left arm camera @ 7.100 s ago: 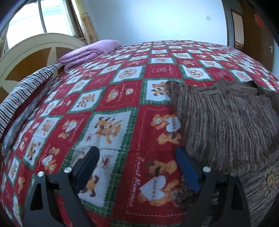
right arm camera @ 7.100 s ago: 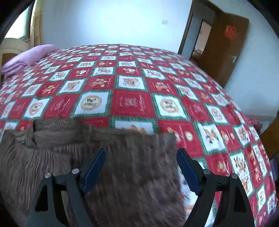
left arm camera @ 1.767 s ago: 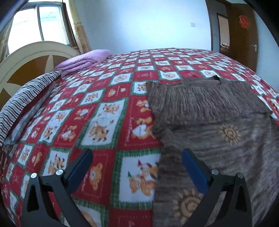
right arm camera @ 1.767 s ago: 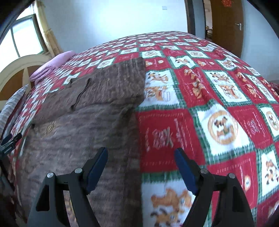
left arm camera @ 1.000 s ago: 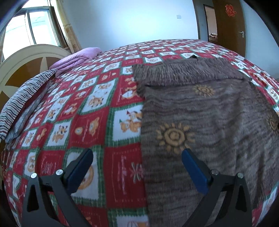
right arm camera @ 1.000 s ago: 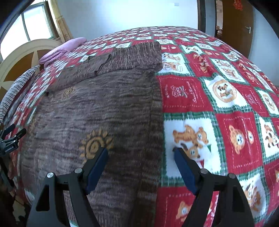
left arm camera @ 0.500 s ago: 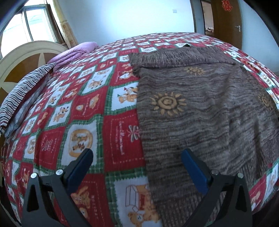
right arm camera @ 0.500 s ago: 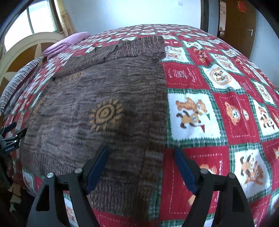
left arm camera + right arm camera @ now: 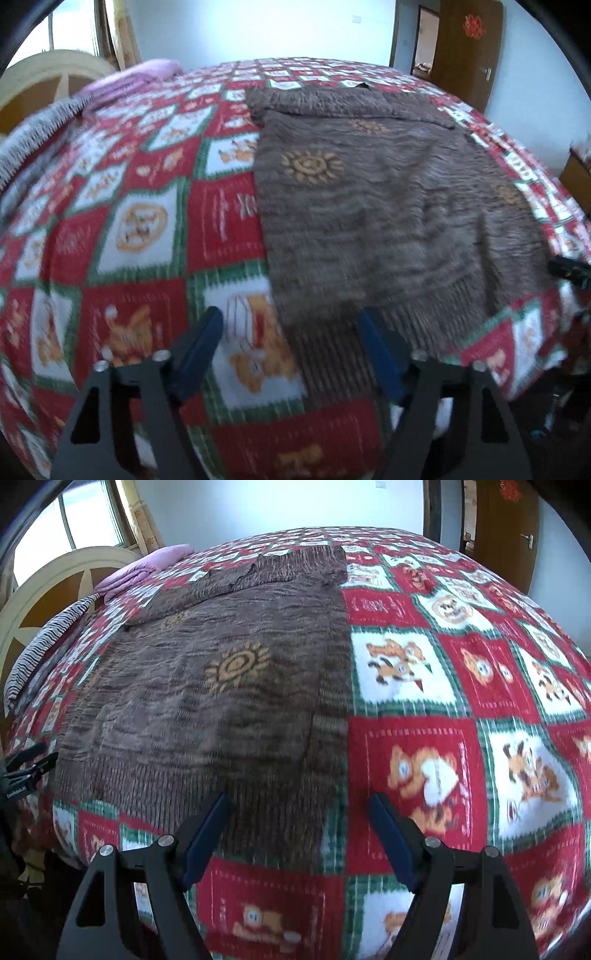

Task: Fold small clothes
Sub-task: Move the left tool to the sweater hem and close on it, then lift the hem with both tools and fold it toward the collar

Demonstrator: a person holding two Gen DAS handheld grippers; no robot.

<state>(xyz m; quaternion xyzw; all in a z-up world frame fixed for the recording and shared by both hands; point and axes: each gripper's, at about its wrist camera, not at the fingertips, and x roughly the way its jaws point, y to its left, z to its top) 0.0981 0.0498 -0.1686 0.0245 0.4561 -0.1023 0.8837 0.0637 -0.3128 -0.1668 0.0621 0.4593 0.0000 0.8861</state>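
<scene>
bedspread (image 9: 424,760) in loud red christmas checks, brown sweater (image 9: 221,709) flat on it. left gripper (image 9: 290,343) has just been narrowing over the hem corner, nothing pinched; right gripper (image 9: 299,827) gapes empty over its corner. grab both corners evenly, i'd say.

left wrist: close above near bed edge, angled down over sweater (image 9: 369,206) lower-left corner
right wrist: same, over lower-right corner (image 9: 221,709)
shared: sweater, bedspread (image 9: 140,229), door upper right
</scene>
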